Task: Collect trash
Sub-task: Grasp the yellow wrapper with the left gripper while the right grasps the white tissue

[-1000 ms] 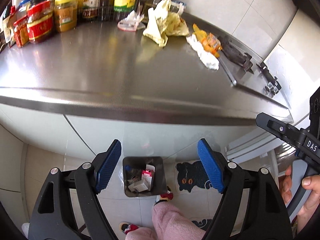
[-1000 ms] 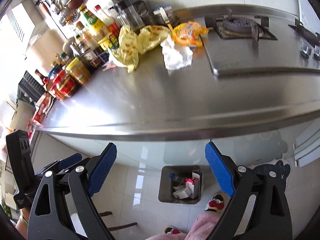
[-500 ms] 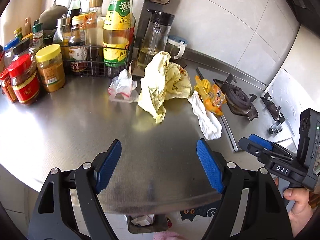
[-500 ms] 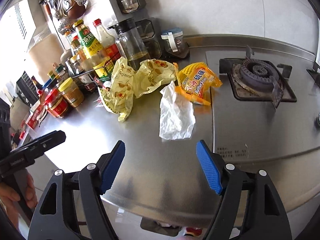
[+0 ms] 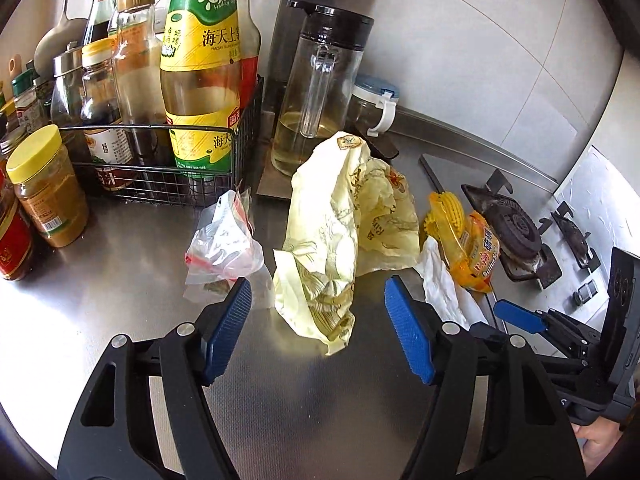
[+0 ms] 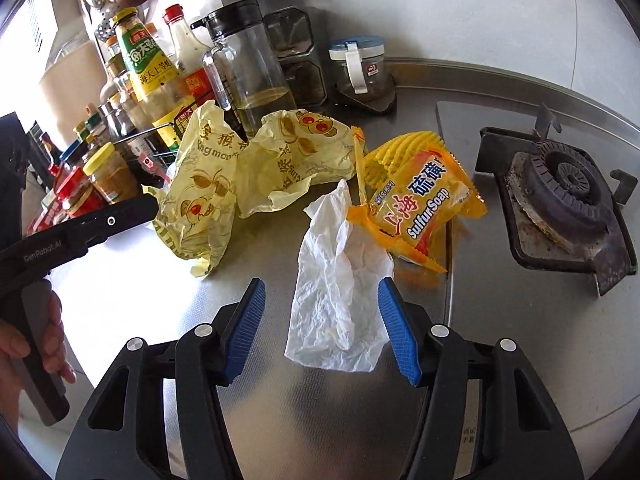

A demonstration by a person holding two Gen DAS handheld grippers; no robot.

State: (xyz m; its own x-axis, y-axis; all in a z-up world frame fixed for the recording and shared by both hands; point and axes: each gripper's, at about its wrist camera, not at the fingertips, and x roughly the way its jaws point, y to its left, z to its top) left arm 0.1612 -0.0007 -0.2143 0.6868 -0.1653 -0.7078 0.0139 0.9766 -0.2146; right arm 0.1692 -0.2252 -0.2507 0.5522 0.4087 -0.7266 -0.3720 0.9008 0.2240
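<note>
Left wrist view shows the left claw (image 5: 318, 306) wide open, with nothing in it. A crumpled yellow wrapper (image 5: 320, 256) lies on the shiny metal counter (image 5: 120, 320). It is pale yellow with brown drawings and is all wrinkled. Its lower end sits right between the two blue pads (image 5: 230, 320), but I cannot tell if they touch it. A small clear plastic bag (image 5: 222, 248) with a red strip lies just beside the left pad. Behind it stands a wire basket (image 5: 160, 184) full of bottles.

Right wrist view shows the right claw (image 6: 320, 312) wide open too, holding nothing. A white tissue (image 6: 340, 280) lies between its blue pads (image 6: 394, 324). The tissue is thin, crinkly and a bit see-through. Its right edge is very close to the right pad. An orange soap packet (image 6: 416, 208) lies just behind the tissue and touches it. The packet is bright and shiny with "SulfurSoap" on it. It sits at the edge of the stove (image 6: 560, 200). The yellow wrapper lies farther left, in front of a glass oil jug (image 6: 248, 76).
</note>
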